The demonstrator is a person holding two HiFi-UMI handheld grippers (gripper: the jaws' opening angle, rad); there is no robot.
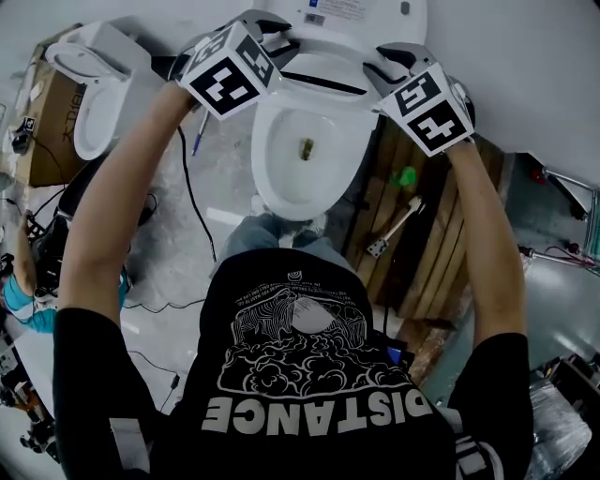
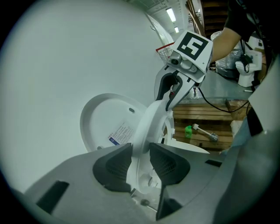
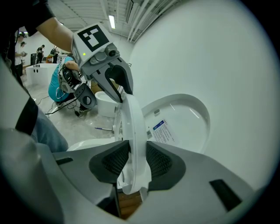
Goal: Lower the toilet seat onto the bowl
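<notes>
We see left tool [image 2: 140, 153] clamped on raised toilet seat [image 2: 148, 122] rim; right tool [image 2: 169, 99] grips far rim; lid [image 2: 103, 118] upright behind.

The toilet bowl [image 1: 298, 199] stands before me against the wall. The seat [image 1: 323, 67] tilts above it, and the lid [image 1: 349, 11] stands behind, by the wall. My left tool [image 2: 140, 162] clasps the seat's left side and my right tool [image 3: 131, 162] its right. Right of the bowl lies a pallet [image 1: 427, 272] with a bottle [image 1: 405, 175] on it. Left of the bowl a pen [image 1: 199, 141] lies on the floor, and a second toilet [image 1: 94, 103] sits further left.
</notes>
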